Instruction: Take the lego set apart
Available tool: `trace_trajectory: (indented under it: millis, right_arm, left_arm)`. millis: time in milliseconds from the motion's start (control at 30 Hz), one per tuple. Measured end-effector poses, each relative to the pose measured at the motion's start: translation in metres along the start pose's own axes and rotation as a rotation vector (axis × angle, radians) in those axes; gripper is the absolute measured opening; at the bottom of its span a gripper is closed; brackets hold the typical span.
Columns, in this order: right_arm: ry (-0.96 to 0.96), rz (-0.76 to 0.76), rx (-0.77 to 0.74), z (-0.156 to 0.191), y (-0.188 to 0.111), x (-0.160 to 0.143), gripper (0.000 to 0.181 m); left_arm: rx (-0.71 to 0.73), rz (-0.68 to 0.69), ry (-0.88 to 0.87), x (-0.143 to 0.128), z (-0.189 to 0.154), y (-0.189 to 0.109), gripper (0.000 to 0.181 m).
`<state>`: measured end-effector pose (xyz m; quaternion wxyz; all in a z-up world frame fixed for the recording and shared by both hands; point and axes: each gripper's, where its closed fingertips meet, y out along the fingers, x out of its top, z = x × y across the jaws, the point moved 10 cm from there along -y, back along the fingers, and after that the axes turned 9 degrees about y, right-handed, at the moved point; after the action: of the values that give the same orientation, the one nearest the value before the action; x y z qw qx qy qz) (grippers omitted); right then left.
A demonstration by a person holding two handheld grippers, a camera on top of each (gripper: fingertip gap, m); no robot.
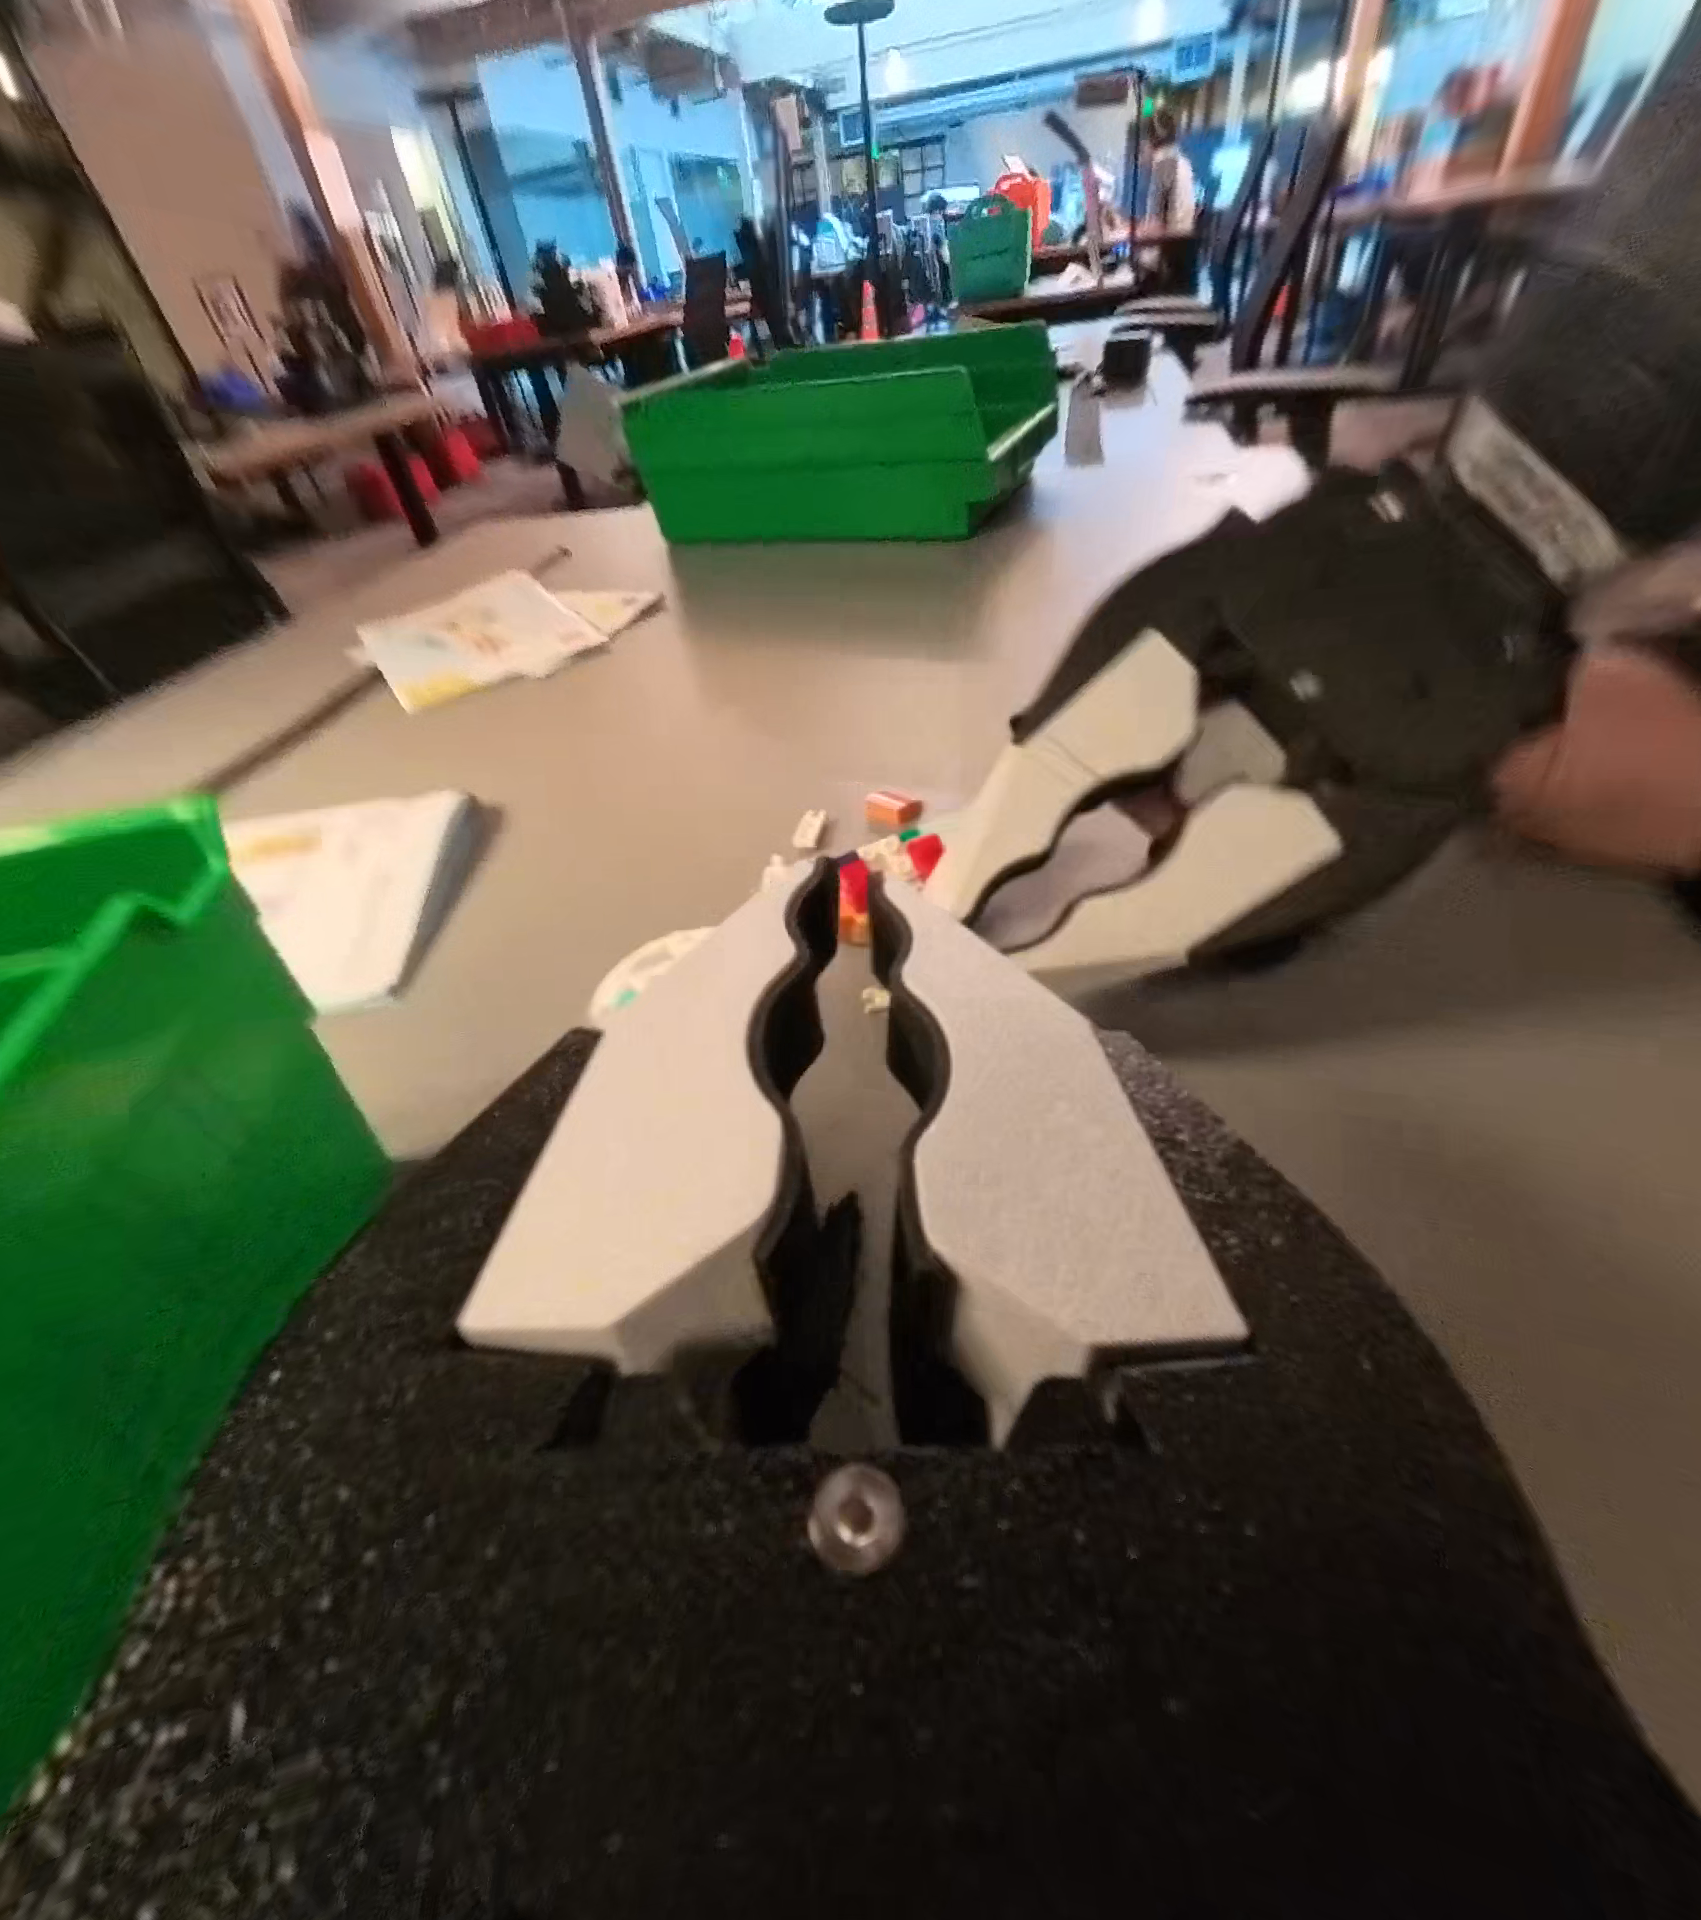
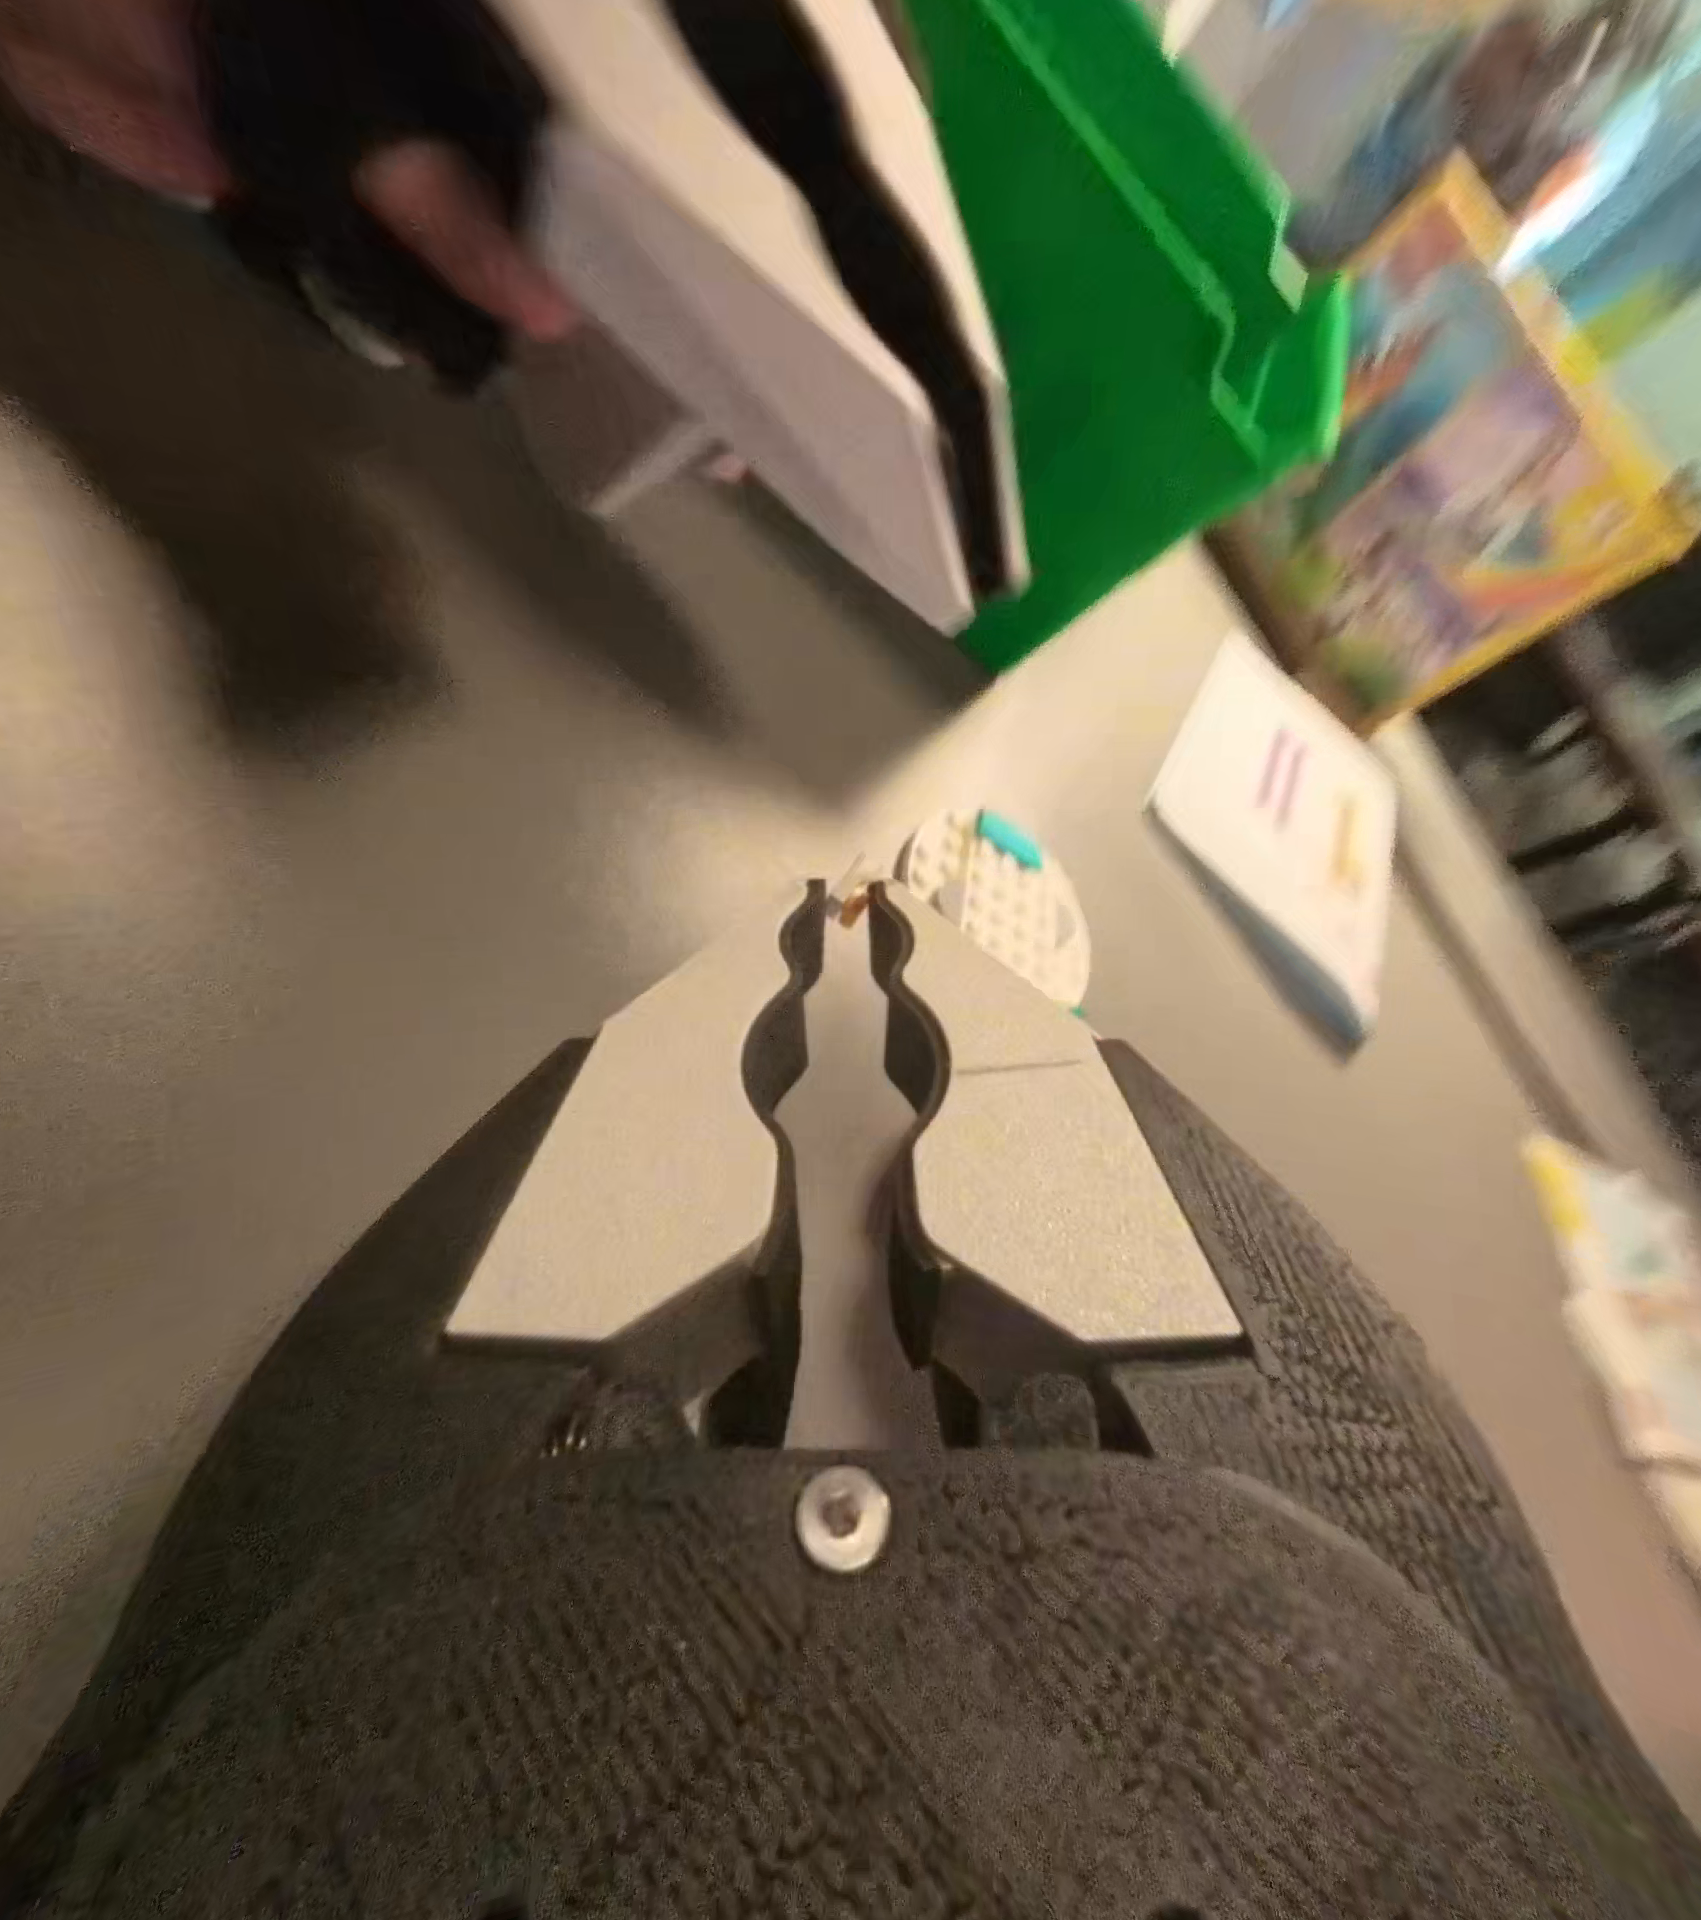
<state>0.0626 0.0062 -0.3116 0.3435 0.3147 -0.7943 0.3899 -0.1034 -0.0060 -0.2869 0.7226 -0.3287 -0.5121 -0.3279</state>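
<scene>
The left hand-held gripper (image 1: 854, 899) is clenched on a red and orange piece of the lego set (image 1: 852, 902), low over the grey desk (image 1: 721, 727). The right hand-held gripper (image 2: 841, 902) pinches a small white and orange piece (image 2: 848, 906) just beside the white round plate (image 2: 1007, 904). Loose bricks (image 1: 893, 808) lie near the tips. Green bins (image 1: 825, 447) stand well apart.

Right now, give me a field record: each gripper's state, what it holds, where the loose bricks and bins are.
left gripper: shut on red-and-orange brick piece
right gripper: shut on a small orange-and-white piece, beside the white studded round plate
loose bricks: orange brick and small white pieces on the grey table
bins: green bin near left, second green bin farther back
paper: booklets on table
</scene>
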Motion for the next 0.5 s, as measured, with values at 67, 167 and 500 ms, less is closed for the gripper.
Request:
trace_trajectory:
  millis: [67,167,500]
  right_arm:
    - [-0.178,-0.084,-0.057,0.009,-0.004,0.002,0.007]
    - [-0.408,-0.153,-0.186,0.018,-0.008,0.007,0.006]
    - [-0.573,-0.272,-0.224,0.027,-0.017,0.012,0.007]
  left_arm:
    - [-0.074,-0.015,-0.202,-0.001,0.006,0.001,0.012]
    - [-0.16,-0.023,-0.439,-0.005,0.013,0.003,0.017]
    - [-0.417,-0.008,-0.249,-0.006,0.008,-0.003,0.001]
